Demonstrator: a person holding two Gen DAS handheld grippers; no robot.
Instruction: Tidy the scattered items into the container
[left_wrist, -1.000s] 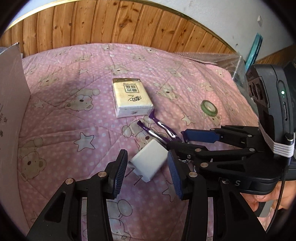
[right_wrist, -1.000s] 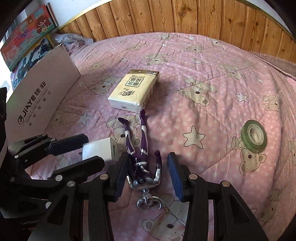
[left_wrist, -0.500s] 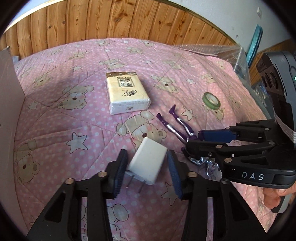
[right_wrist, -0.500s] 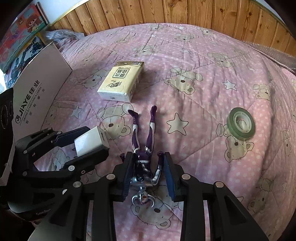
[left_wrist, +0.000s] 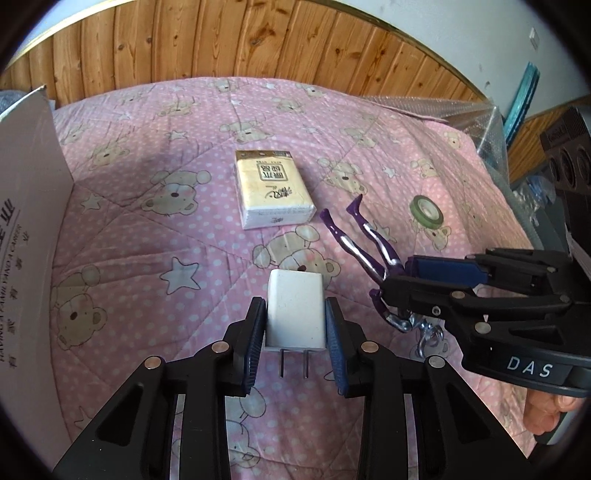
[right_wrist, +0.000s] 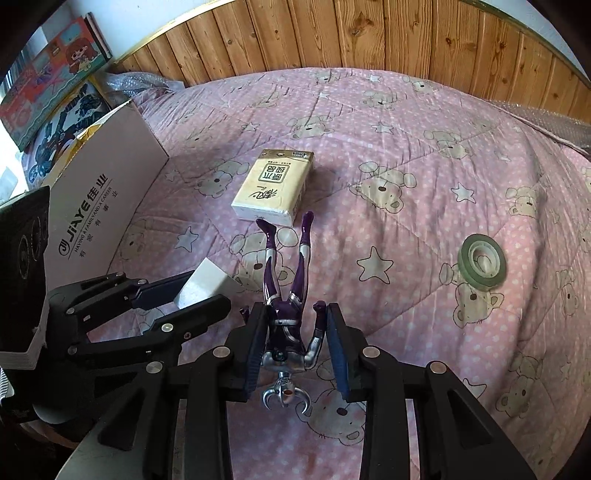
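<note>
Gripping one item in each hand, you have both pickups set up so a single trip to the box can clear two things at once. Your left hand-held gripper is clamped on the white charger, pads flat against its two broad sides and the prongs pointing back toward you, which keeps the metal pins clear of the pads and gives the flat rubber a square face to bite. Your right hand-held gripper is closed around the purple figure at the torso and arms, its widest and stiffest part, with the legs sticking forward and the horned head hanging below the pads; whether it is fully pinched or only cradled I judge uncertain, since one arm sits loosely at the right pad.

Both items sit just above the pink bed quilt. The cardboard box stands to your left, near the charger, so the left hand has the shorter reach. The tissue pack and the green tape roll lie on the quilt, well apart, awaiting collection.
</note>
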